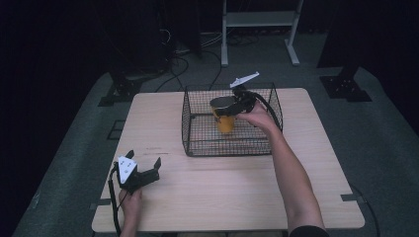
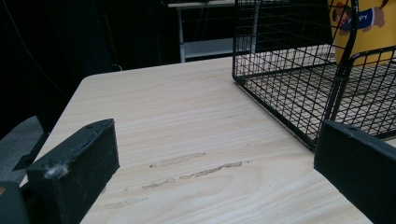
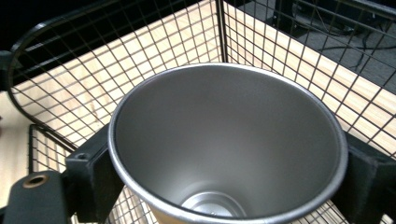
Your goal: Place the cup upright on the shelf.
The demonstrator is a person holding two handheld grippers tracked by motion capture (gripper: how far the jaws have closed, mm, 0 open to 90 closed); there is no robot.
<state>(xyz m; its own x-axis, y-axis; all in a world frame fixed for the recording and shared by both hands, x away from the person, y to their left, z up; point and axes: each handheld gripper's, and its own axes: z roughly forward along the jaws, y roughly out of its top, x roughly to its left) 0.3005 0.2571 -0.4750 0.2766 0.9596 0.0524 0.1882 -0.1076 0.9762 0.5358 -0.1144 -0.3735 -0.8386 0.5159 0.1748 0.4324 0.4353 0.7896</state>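
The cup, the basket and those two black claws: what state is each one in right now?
Cup: upright, empty, inside the basket, clamped at its rim.
Basket: open-topped, standing on the table.
Right gripper: shut on the cup.
Left gripper: open, holding nothing, low over the table.

A: How is the scene lit?
B: The table (image 1: 207, 197) is lit evenly from overhead; the surroundings toward twelve o'clock are left nearly black.

A: Any glare or blur?
B: A soft sheen is seen inside the cup (image 3: 229, 149). The near jaws are rendered slightly soft, and mild grain is noticed throughout.
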